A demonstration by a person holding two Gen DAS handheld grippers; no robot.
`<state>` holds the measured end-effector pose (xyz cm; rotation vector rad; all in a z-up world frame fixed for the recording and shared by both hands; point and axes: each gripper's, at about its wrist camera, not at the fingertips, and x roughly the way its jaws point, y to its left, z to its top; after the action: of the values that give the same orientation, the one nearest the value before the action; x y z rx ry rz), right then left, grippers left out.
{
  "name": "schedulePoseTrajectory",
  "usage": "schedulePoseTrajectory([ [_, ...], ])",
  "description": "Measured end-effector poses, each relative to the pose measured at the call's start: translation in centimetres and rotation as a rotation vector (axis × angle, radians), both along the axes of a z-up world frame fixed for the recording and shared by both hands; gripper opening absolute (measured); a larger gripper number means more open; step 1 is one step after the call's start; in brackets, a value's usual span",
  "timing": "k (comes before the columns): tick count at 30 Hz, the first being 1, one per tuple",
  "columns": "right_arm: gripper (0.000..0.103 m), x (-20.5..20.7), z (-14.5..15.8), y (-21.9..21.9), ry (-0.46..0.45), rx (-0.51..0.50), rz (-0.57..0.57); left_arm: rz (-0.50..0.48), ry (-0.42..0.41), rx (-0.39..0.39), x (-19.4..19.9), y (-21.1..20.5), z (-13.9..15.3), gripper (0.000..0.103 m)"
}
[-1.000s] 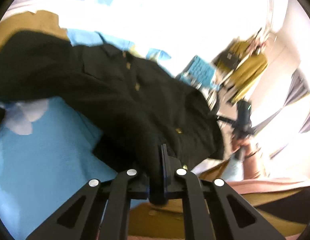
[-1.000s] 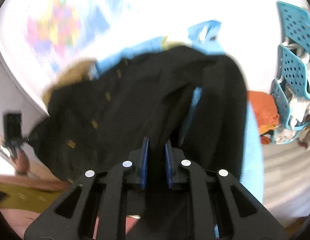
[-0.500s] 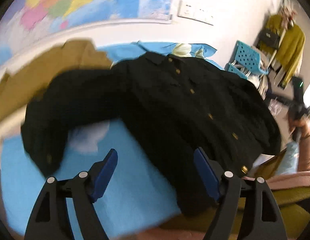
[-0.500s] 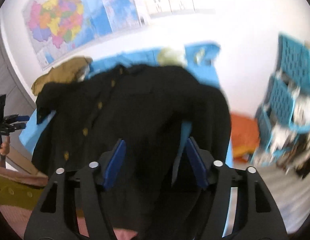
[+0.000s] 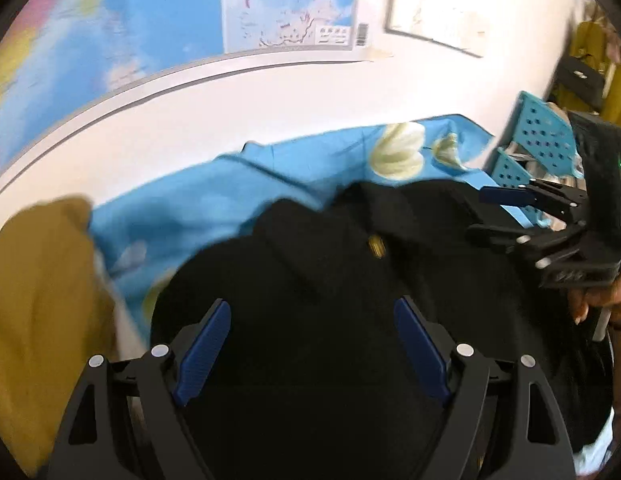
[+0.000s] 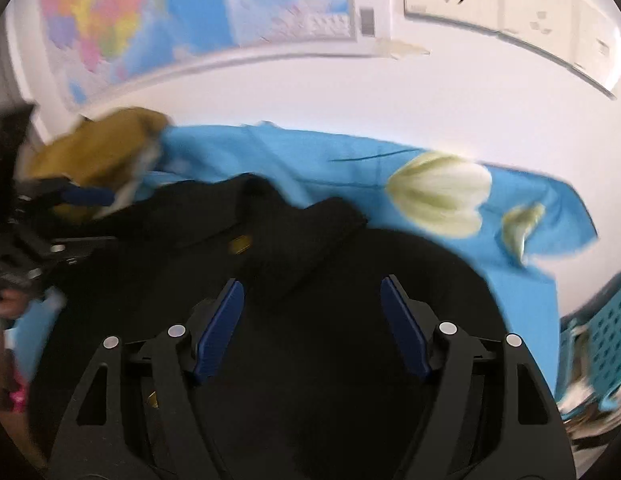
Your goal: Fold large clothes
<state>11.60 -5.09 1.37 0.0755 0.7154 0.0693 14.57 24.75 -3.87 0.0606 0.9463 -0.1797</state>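
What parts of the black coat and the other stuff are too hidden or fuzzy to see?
- Black coat: its lower part is covered by the open left gripper in the left wrist view and by the open right gripper in the right wrist view.
- Gold button: blurred in both views, no detail.
- Brown garment: cut off by the left wrist view's edge and blurred.
- Wall map: lettering too small and blurred.
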Motion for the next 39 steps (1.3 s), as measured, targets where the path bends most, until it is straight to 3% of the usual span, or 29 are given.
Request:
schedulePoseTrajectory([
  [2,0.073,2.2,-0.4,-1.5,0.025,0.011,-0.024,0.046,0.028,0.016,3.6,-0.2,-0.5,0.083],
  [6,0.079,4.8,-1.1,-2.8,0.073,0.163,0.035,0.1,0.122,0.043,8.7,0.0,-2.9,0.084],
  [10,0.083,7.0,-1.8,-2.1,0.103,0.164,0.05,0.129,0.199,0.081,11.9,0.0,-5.1,0.084],
  [11,0.084,7.7,-2.1,-1.9,0.123,0.163,0.051,0.124,0.213,0.074,12.2,0.0,-5.6,0.083],
  [12,0.084,8.5,-2.5,-1.7,0.142,0.147,0.048,0.117,0.226,0.068,12.3,-0.1,-5.8,0.074],
  [14,0.084,9.5,-2.9,-1.4,0.159,0.129,0.059,0.11,0.231,0.066,12.3,-0.2,-6.1,0.07],
  [16,0.07,10.1,-3.4,-1.6,0.183,0.164,0.087,0.09,0.221,0.061,12.0,-0.4,-5.8,0.054],
  [17,0.052,10.2,-3.5,-1.8,0.188,0.177,0.084,0.087,0.215,0.045,11.8,-0.3,-5.6,0.052],
  [20,0.024,9.2,-2.9,-2.2,0.155,0.174,0.087,0.084,0.18,0.064,10.9,-0.5,-4.7,0.031],
  [27,0.018,5.3,3.2,-3.2,-0.1,0.123,0.045,0.09,0.041,0.043,10.2,-0.8,-1.0,0.021],
  [30,0.018,4.8,5.0,-3.9,-0.178,0.099,0.012,0.115,-0.042,0.038,10.3,-0.7,1.5,0.021],
  [32,0.018,5.2,4.8,-4.2,-0.18,0.098,0.012,0.116,-0.066,0.054,10.5,-0.9,1.9,0.021],
  [37,0.025,6.8,0.9,-3.8,-0.082,0.004,-0.013,0.138,-0.044,0.149,11.1,-1.5,-1.5,0.028],
  [38,0.036,6.8,0.5,-4.0,-0.072,0.004,-0.025,0.136,-0.037,0.155,11.2,-1.5,-2.0,0.031],
  [39,0.063,6.7,0.2,-4.6,-0.049,0.002,-0.062,0.144,-0.02,0.157,11.2,-1.3,-2.5,0.041],
])
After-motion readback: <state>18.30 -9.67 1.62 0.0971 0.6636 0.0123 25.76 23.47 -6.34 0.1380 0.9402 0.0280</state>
